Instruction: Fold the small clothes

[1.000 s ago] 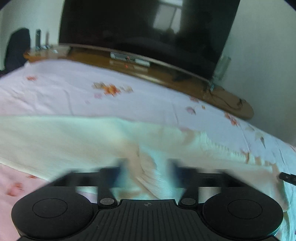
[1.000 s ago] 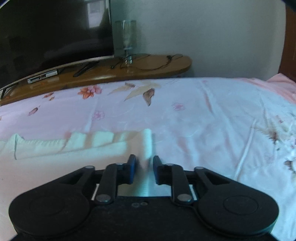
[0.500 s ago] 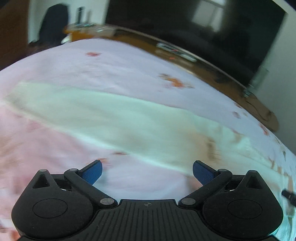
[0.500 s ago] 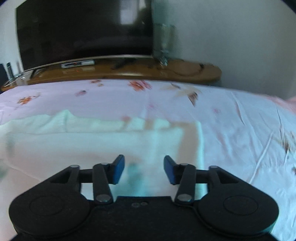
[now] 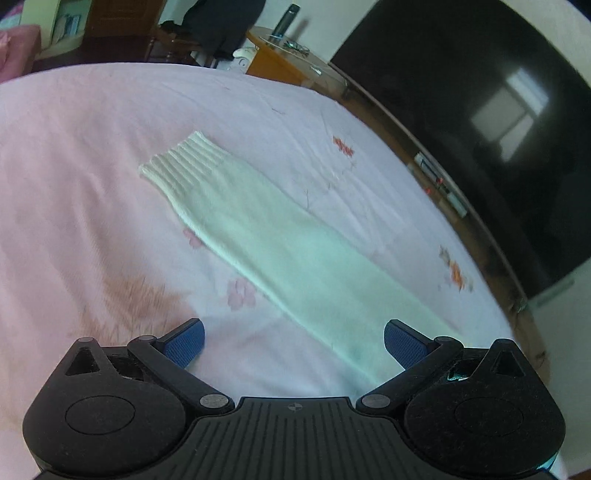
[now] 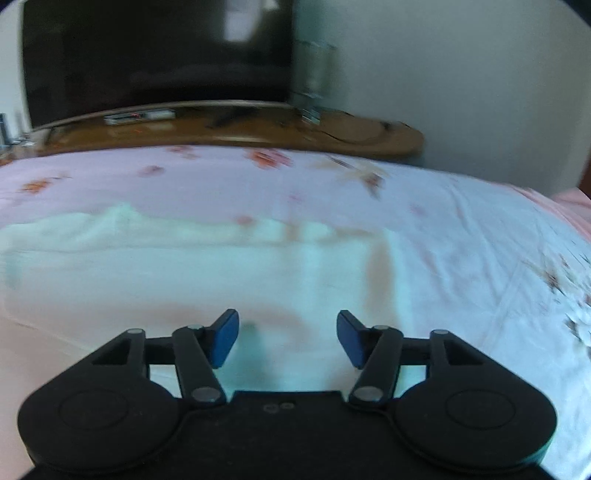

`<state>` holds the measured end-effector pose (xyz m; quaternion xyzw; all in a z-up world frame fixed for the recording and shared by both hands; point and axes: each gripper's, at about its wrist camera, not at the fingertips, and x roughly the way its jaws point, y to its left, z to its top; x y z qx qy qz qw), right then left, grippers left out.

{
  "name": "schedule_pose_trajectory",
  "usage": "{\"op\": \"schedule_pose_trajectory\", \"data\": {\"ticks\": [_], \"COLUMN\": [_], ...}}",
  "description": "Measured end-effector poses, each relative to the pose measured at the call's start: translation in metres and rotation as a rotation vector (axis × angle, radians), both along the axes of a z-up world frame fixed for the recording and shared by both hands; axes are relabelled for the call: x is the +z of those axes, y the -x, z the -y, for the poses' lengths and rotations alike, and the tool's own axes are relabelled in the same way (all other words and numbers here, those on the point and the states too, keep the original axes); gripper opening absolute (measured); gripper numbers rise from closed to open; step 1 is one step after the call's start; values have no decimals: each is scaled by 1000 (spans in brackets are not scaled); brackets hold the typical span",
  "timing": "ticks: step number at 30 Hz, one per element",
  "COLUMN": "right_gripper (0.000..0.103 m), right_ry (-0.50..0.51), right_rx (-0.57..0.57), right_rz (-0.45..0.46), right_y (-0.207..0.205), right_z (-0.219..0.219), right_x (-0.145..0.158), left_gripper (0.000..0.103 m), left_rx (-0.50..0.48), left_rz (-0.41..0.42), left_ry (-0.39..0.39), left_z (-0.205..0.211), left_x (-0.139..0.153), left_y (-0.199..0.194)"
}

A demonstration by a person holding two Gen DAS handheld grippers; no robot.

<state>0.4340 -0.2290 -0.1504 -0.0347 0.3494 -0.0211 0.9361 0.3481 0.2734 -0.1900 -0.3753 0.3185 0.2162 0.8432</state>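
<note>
A long white knit garment [image 5: 280, 236] lies flat on the pink flowered bedsheet [image 5: 74, 184], its ribbed cuff [image 5: 184, 166] at the far end. My left gripper [image 5: 293, 341] hovers over the near part of it, jaws wide open, nothing between the blue pads. In the right wrist view the same white garment [image 6: 184, 273] spreads across the bed, blurred. My right gripper [image 6: 288, 338] sits just above its near edge; its jaws are opening and the pads press on nothing.
A dark television [image 5: 480, 110] stands on a curved wooden shelf [image 6: 258, 129] along the bed's far side. A glass [image 6: 314, 88] stands on that shelf. A dark chair [image 5: 221, 26] and a small wooden table [image 5: 280, 55] stand beyond the bed's corner.
Both grippers let go of the white garment and opened. The left one swung sideways and rolled, so the garment's ribbed cuff end came into view. The right one shifted slightly sideways.
</note>
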Motion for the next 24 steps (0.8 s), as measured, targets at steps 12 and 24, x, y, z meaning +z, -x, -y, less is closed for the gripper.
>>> {"op": "schedule_pose_trajectory", "data": {"ticks": [12, 24], "right_gripper": [51, 48], "right_ry": [-91, -102], "right_rx": [211, 264], "right_rz": [-17, -40], "right_y": [-34, -58], "right_z": [-120, -182], "right_x": [-3, -22], "left_gripper": [60, 15], "left_rx": [98, 126], "left_rz": [94, 116], "left_ry": [65, 143], "left_z": [-49, -77], "left_x": [-13, -28], "left_y": [-16, -22]}}
